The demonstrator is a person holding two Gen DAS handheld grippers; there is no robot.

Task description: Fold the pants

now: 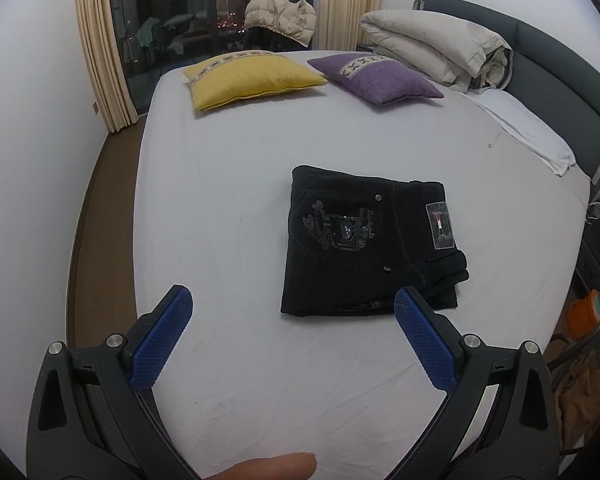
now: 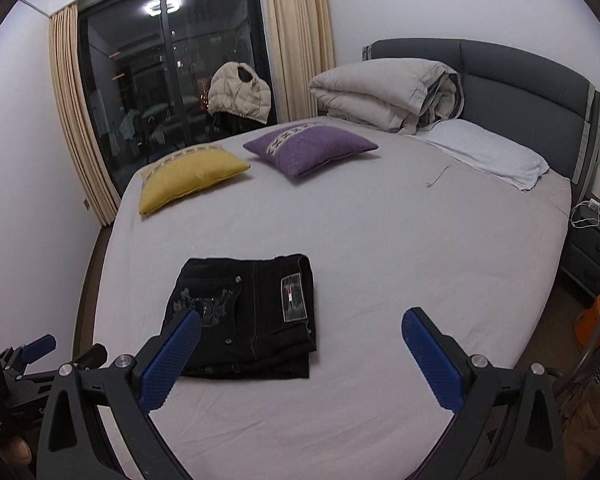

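pants (image 1: 364, 240) on bed (image 1: 220, 184), cushions (image 1: 252, 76) behind

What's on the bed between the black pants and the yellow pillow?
Nothing but bare sheet. In both wrist views, only the smooth bed sheet stretches between the folded black pants and the yellow pillow.
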